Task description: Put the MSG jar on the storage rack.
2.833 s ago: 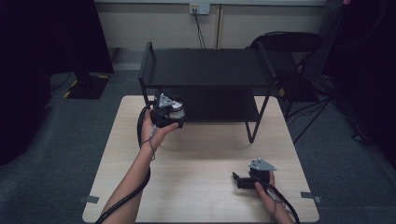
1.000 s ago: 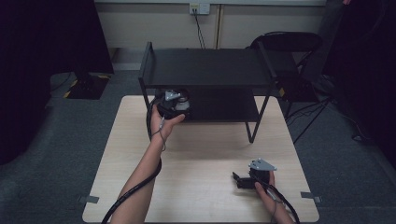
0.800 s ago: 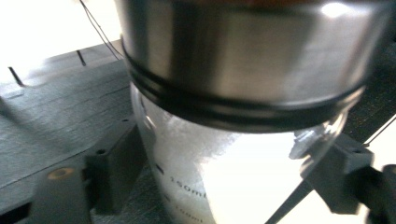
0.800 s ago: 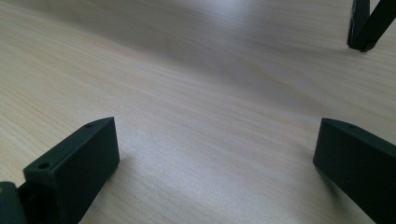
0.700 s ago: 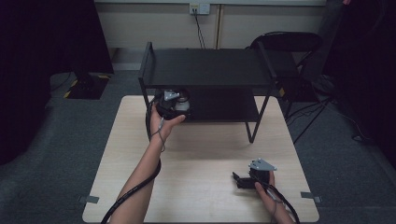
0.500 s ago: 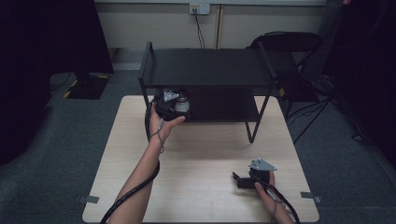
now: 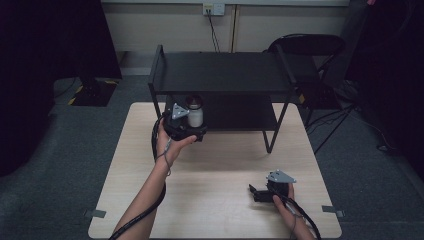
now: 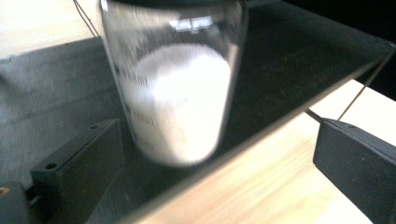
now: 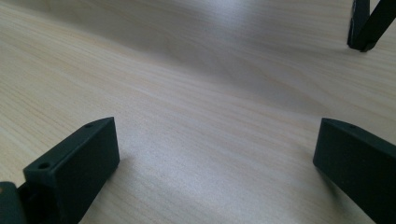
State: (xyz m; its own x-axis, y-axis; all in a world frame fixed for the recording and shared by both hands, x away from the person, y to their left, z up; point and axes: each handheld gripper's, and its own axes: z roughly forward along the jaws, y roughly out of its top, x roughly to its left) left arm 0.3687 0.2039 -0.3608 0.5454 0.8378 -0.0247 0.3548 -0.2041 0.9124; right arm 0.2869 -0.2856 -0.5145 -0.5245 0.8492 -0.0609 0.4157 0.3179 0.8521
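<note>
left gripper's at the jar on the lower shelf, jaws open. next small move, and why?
Probably draw the left gripper straight back from the clear glass jar of white powder. Its jaws stand wide open with gaps on both sides of the jar, and the jar appears to rest on the black metal rack's lower shelf, near its front edge, so it looks already released. The right gripper lies idle on the light wooden table.

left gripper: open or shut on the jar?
Open. In the left gripper view the left gripper has its black fingers spread wide, with gaps either side of the clear glass jar of white powder on the black shelf.
</note>
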